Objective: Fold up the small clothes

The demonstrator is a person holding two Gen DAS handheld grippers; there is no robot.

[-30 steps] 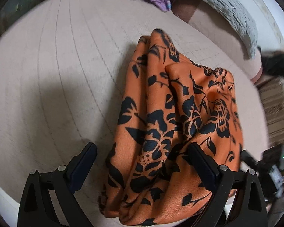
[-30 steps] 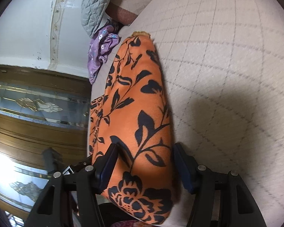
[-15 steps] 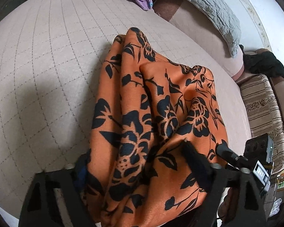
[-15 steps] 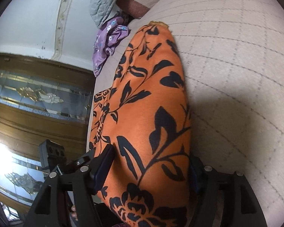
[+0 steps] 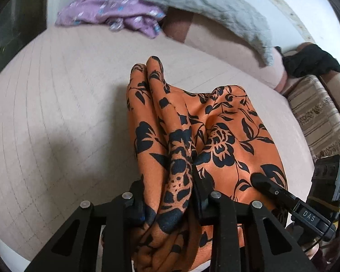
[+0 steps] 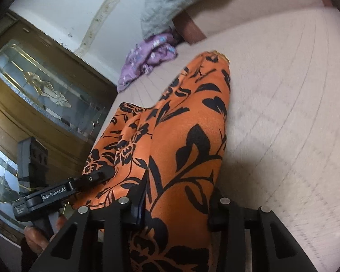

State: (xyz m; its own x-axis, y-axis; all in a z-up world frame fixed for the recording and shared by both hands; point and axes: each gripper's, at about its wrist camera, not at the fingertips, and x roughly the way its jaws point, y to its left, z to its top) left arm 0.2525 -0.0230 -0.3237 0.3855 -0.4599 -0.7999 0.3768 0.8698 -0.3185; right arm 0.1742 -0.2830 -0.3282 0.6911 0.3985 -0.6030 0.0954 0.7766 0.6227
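Orange floral garment [image 5: 215,140] runs off the bottom of both views, so its near end is cut off, and the bunched folds hide how many layers lie between the pads. The far tip [image 6: 213,56] lies on the beige quilted bed [image 5: 56,113], toward its middle; how much of the rest is lifted clear of the bed is hard to tell.

Left gripper [image 5: 170,195] is now clenched on a gathered ridge of the cloth — a second ago its fingers stood wide apart on either side of the fabric, half a second ago they were closing in. Right gripper [image 6: 176,204] is likewise clamped on the garment's other side, where a second ago there was daylight beside the cloth. The bundle is narrower and more pinched than before.

Right gripper's body also shows at the left view's lower right, just beside the cloth.

Around: a purple garment [image 5: 111,17] crumpled at the bed's far edge, a grey quilted pillow [image 5: 215,4] next to it, a black cloth [image 5: 310,61] at the far right corner, a striped cushion [image 5: 321,117] off the right edge. A wooden glass-paned door [image 6: 34,90] stands beyond the bed.
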